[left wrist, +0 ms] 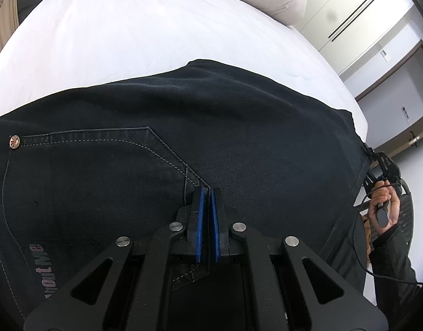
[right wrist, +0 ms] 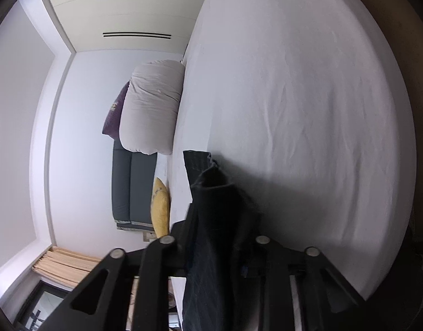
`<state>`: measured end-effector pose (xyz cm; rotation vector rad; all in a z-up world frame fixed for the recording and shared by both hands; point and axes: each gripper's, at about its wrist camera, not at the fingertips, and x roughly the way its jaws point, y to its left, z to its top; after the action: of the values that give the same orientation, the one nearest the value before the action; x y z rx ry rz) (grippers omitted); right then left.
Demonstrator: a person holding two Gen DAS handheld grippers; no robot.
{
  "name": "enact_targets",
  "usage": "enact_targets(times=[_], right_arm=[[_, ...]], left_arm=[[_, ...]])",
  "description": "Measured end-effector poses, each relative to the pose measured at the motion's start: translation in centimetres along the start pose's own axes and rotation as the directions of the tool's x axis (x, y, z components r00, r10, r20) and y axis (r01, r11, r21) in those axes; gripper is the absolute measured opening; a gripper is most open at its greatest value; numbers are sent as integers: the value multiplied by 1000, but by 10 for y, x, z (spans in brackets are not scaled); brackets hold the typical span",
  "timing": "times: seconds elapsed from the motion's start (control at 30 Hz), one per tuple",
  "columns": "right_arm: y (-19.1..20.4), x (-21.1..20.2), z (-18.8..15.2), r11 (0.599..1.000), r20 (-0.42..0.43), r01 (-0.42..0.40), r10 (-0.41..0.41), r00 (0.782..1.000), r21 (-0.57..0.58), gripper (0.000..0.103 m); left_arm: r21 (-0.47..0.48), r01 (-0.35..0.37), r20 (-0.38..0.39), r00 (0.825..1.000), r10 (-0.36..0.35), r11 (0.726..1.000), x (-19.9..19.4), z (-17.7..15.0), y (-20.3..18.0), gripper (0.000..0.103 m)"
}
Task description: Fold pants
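Two hand-held grippers pinching dark pants (left wrist: pixel 156 127) on white bed (left wrist: pixel 101 41), left (left wrist: pixel 207 193) at seam, right (right wrist: pixel 219 248) lifting fabric

The pants (left wrist: pixel 184 127) are dark matt denim with a fine woven grain, pale stitching along the pocket seams, and a shiny coppery metal rivet (left wrist: pixel 14 141). The left claw (left wrist: pixel 208 209) is matt black plastic with a slightly speckled finish, bright smooth metal pins at the joints, and ribbed blue pads (left wrist: pixel 201 220) that look rubbery. The right claw (right wrist: pixel 228 253) has the same matt black arms and metal pins. The bed (left wrist: pixel 115 41) wears smooth white cloth, faintly creased. The far pillow (right wrist: pixel 150 107) is soft, crumpled, pale cloth.
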<state>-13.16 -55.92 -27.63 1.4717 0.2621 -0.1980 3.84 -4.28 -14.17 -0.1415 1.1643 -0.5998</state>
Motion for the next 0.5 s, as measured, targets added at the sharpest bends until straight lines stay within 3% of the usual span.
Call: enact_targets(times=[0.03, 0.13, 0.37, 0.5], right_arm=[[1, -1, 0, 1000, -2, -5, 5, 1000, -12, 13], [4, -1, -3, 999, -12, 4, -5, 1000, -39, 8], [8, 3, -3, 994, 9, 94, -93, 996, -60, 6], [33, 5, -10, 967, 34, 188, -185, 982, -173, 5]], left_arm=[[0, 2, 0, 1000, -2, 1000, 0, 0, 1, 5], [-4, 6, 1, 1000, -6, 1000, 0, 0, 4, 5], [-42, 39, 0, 999, -39, 998, -2, 2, 13, 5], [-68, 65, 4, 998, -65, 996, -4, 2, 20, 5]])
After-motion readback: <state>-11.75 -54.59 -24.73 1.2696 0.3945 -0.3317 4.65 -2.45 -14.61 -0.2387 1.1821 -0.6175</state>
